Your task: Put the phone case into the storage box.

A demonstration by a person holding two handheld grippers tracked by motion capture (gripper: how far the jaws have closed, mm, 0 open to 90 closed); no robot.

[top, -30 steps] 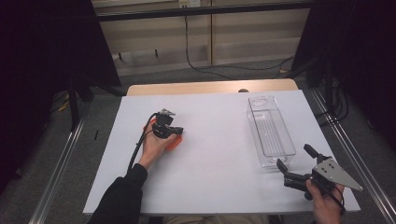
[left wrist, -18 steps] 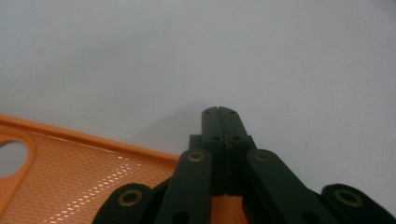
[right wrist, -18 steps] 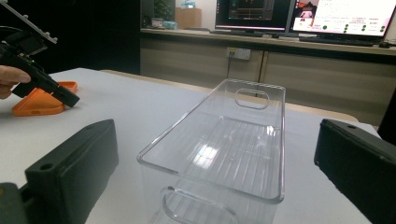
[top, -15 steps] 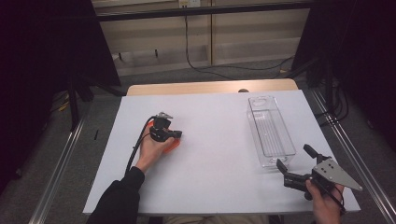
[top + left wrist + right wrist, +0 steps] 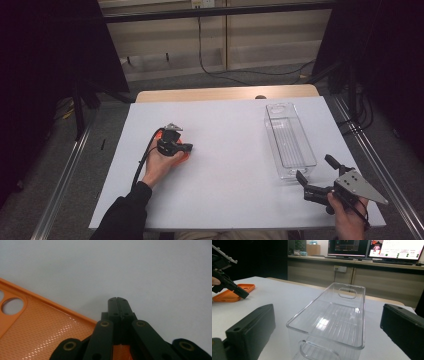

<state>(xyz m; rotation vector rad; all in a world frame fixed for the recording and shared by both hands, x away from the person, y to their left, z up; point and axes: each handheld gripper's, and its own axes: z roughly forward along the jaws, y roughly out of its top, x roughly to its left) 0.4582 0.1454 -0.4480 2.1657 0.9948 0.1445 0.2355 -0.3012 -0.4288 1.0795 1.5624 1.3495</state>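
Left gripper view, orange case [image 5: 37,327] beside closed jaws, untouched

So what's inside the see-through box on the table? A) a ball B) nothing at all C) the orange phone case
B: the see-through box has only its own ribbed floor showing through it, while the orange phone case lies apart on the white table by the left gripper.

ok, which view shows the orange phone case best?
The left gripper view: the orange phone case is close, with its camera cutout and dotted texture clear. In the right gripper view it lies flat on the table at far left. In the high view the person's hand mostly hides it.
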